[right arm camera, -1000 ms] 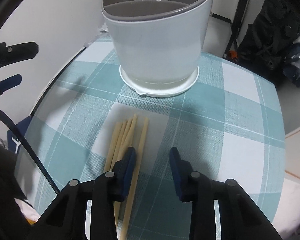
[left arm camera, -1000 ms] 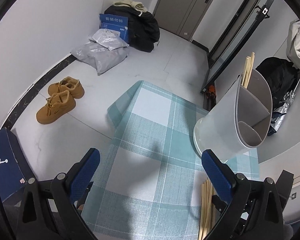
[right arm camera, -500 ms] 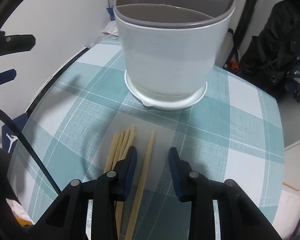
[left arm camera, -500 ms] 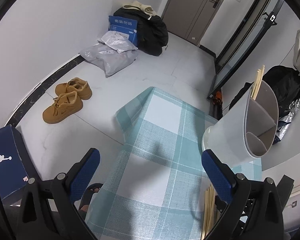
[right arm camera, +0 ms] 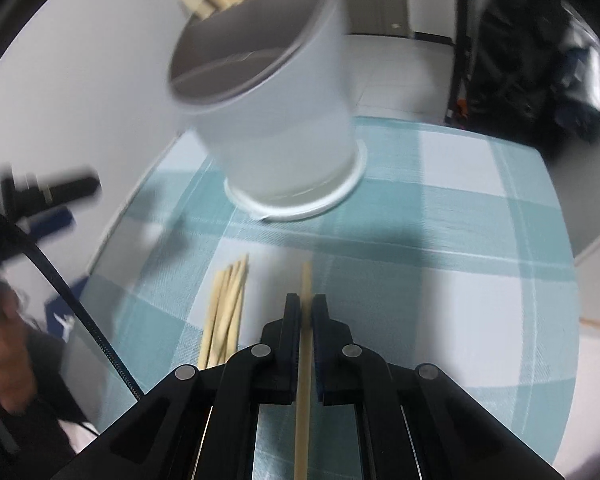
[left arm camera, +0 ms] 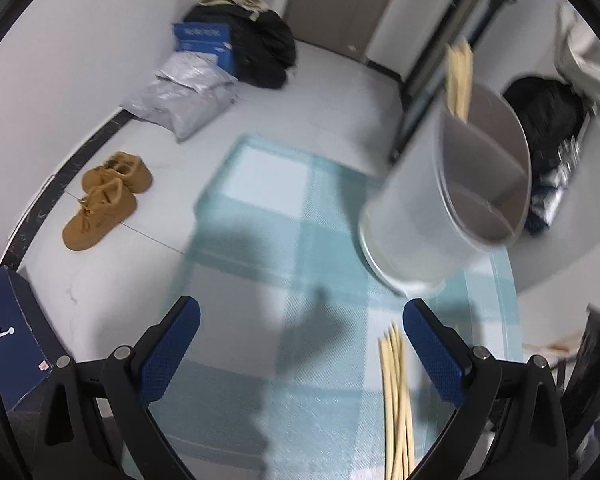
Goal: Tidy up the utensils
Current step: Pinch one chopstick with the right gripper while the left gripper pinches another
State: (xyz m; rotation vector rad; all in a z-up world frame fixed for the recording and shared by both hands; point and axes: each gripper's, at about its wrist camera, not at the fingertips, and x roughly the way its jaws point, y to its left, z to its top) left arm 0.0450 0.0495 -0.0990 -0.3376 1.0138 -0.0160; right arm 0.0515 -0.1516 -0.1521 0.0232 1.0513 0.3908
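Chopsticks [left arm camera: 396, 396] beside wide-open left claw [left arm camera: 300, 344]

Both views are dim and cool-toned under soft, even indoor light, with no glare. Motion blur smears both: the white holder [left arm camera: 440, 208] looks streaked, and the checked cloth on the desk [left arm camera: 268, 184] is soft. In the right wrist view the left tool [right arm camera: 48, 196] at 9 o'clock is badly blurred. Broad, soft-edged shadows fall on the cloth below centre. Fisheye bending curves walls and floor lines, and a black vignette rims each frame, heaviest at 10 and 2 o'clock.
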